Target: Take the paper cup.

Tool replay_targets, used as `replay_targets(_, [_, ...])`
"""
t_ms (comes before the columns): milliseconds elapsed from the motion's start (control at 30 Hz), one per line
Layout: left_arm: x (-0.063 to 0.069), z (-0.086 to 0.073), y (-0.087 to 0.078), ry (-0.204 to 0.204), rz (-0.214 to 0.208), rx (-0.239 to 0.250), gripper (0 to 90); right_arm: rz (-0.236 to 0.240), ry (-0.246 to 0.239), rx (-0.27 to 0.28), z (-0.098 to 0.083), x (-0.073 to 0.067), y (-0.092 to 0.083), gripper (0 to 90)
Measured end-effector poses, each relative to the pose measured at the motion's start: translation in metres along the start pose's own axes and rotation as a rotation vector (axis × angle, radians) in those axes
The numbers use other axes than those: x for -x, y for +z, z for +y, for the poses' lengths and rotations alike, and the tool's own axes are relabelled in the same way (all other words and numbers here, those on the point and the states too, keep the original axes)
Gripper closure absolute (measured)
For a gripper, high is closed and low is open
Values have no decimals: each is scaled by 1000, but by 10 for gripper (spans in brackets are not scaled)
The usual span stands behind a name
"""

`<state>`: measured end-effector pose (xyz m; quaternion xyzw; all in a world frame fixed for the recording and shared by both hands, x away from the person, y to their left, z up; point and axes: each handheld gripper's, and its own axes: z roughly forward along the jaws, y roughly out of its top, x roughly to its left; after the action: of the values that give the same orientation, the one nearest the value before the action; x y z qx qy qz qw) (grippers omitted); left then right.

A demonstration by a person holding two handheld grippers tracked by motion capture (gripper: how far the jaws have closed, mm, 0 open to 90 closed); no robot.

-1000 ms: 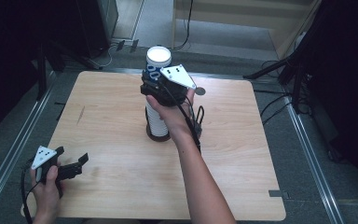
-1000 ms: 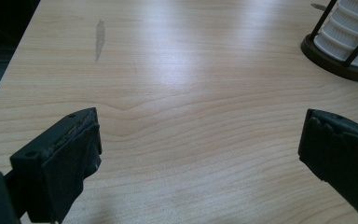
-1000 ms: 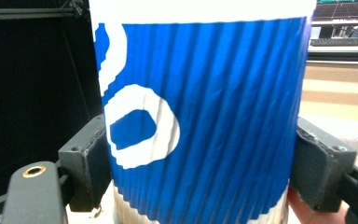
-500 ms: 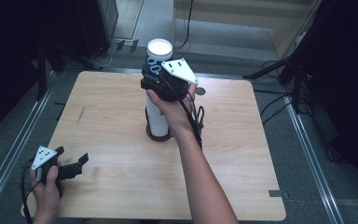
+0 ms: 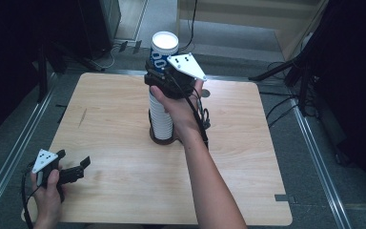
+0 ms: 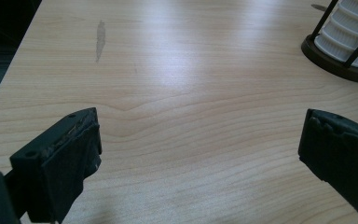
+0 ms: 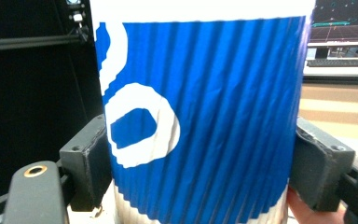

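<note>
R gripper (image 5: 159, 76) was clamped on a blue ribbed paper cup w/ white lettering (image 5: 163, 51), jaws pressing its two sides; in the right gripper view the same cup (image 7: 205, 116) sat squarely between the black pads, one against each flank. The jaws had only just been closing a touch more, cup between them. In the high view the cup was topmost on a tall stack of white ribbed cups (image 5: 161, 117), rim facing up, white inside visible. Whether it was fully free of the cup below or partly nested, couldn't tell, since the gripper body & hand covered that joint. The stack stood upright in a dark round holder w/ thin black uprights (image 5: 162, 138), approx. mid-table, a bit toward the far edge. The holder's base & bottom cups also appeared at the top R corner of the left gripper view (image 6: 340, 60).

L gripper (image 5: 74, 171) was held low near the near-L corner of the light wooden table (image 5: 248, 157), well apart from the stack. Its jaws stood wide w/ nothing between them, only bare wood grain showing past the pads (image 6: 70, 158). A small dark scuff mark (image 6: 100, 39) lay on the tabletop farther off on that side.
</note>
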<state>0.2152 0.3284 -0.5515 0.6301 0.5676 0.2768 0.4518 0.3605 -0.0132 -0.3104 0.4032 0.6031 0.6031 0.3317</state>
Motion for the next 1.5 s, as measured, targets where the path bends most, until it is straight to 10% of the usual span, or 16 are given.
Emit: replay_targets(1500, [2, 0, 0, 14, 15, 1, 1, -137, 44, 27, 8, 67, -50, 194])
